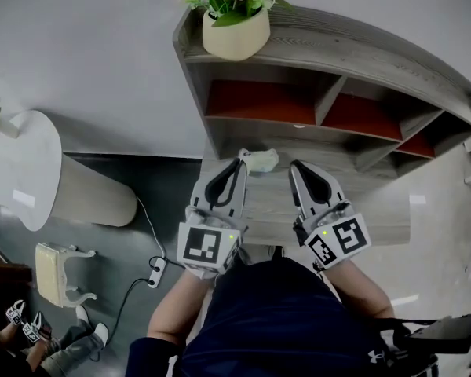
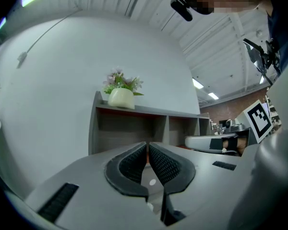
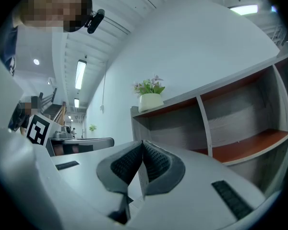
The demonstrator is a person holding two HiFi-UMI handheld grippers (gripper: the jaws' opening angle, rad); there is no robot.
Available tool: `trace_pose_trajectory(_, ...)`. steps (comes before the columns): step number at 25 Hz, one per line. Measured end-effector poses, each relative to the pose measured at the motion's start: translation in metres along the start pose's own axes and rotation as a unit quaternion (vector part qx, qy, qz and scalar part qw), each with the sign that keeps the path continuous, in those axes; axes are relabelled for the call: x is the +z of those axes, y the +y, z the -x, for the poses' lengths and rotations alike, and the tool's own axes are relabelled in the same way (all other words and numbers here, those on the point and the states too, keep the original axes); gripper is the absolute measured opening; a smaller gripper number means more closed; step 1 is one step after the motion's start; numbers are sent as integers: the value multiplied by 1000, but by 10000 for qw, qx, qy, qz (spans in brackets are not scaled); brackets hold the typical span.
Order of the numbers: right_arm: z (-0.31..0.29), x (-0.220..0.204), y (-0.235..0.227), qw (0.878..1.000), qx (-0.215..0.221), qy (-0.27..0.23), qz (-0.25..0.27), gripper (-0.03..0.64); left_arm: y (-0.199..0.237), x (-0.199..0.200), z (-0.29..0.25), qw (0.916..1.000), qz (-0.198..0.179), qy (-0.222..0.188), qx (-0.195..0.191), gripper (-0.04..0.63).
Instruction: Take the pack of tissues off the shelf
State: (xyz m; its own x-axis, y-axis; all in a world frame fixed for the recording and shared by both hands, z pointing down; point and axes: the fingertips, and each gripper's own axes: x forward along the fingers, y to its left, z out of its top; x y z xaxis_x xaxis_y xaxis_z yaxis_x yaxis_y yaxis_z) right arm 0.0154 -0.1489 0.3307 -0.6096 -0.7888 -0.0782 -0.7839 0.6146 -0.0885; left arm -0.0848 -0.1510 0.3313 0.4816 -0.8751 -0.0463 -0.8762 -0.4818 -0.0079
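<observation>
The pack of tissues, pale green, is seen in the middle of the head view. It lies on the grey wooden ledge of the shelf, just right of the tip of the left gripper and left of the tip of the right gripper. Whether it is touched by either cannot be told. The jaws of both grippers are closed together, and nothing is made out between them in their own views. Higher in the frame, open compartments with orange-red boards are shown, and a cream pot of pink flowers is set on the shelf's top at the upper centre. A white wall is seen behind. At the left stands a round white table, and at the lower left a cream stool and a power strip are seen on the dark floor
</observation>
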Motion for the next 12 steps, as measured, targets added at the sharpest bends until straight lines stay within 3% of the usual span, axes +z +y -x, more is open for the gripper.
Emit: trace_pose_trajectory(12, 8, 11, 2, 9998, -81, -174, -4, 12, 2, 11, 10, 9998, -106, -126, 56, 31)
